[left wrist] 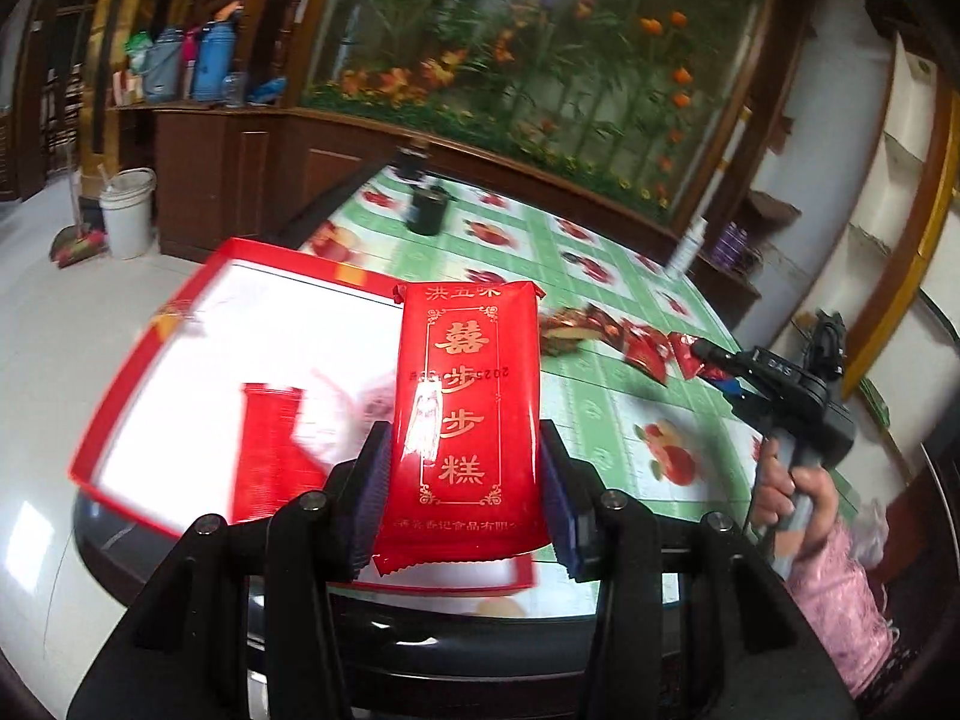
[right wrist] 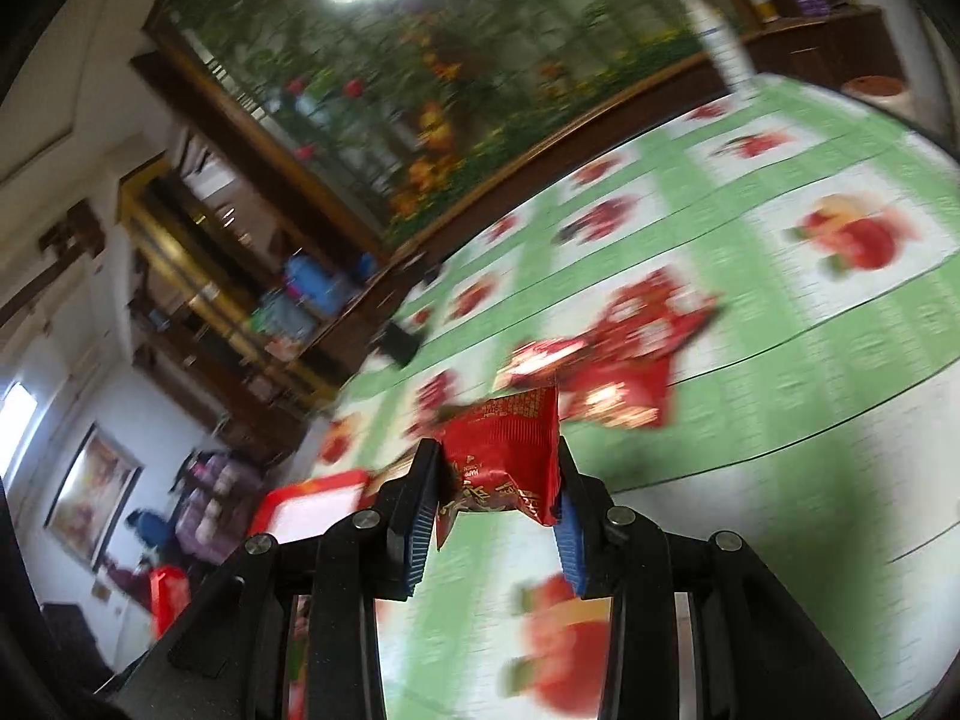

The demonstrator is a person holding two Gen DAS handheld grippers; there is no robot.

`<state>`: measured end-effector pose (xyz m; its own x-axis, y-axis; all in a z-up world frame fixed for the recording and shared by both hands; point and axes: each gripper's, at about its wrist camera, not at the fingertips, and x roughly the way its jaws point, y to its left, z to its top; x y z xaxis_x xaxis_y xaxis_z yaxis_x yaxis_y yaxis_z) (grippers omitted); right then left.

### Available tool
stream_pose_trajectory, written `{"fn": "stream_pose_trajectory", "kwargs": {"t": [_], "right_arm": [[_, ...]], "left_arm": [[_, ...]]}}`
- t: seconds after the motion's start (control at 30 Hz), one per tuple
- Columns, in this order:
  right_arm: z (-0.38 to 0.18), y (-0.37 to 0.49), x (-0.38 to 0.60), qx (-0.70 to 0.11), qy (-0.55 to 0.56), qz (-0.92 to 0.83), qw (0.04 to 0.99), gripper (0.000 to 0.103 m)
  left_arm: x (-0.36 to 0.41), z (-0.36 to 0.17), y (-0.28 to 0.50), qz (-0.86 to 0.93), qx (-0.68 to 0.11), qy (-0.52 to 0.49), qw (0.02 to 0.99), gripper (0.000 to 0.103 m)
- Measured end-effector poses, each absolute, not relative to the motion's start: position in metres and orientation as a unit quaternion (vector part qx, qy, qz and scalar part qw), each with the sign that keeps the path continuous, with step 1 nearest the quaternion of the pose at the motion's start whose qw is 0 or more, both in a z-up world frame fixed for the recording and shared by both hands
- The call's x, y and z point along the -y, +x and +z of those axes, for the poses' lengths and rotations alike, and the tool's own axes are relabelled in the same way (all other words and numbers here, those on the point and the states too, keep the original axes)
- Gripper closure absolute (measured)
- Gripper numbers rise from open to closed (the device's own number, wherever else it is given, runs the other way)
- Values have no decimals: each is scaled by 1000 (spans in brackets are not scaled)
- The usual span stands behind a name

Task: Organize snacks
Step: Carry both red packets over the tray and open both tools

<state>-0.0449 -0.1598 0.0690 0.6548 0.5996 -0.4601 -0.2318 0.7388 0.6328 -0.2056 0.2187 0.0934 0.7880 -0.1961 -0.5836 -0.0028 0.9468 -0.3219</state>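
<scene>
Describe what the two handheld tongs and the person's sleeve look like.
Both tongs are matte black linkage frames with silver pivot screws and blue ribbed pads: the left tongs, the right tongs. In the left wrist view the right tongs have a grey pistol handle and a black cable. The sleeve is pink and patterned.

A: How are the left tongs (left wrist: 465, 468) built?
B: Black arms with silver screws and ribbed blue pads (left wrist: 373, 480) are seen.
A: And the person?
B: A pink patterned sleeve (left wrist: 840, 606) is worn.
</scene>
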Motion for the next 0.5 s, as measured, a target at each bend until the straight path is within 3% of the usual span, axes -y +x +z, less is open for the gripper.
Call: {"fn": "stream_pose_trajectory", "kwargs": {"t": [0.5], "right_arm": [[79,-92,-42,-386,143,396,821,68]], "left_arm": [[-259,66,-201,-23,-328,-161,931,59]]}}
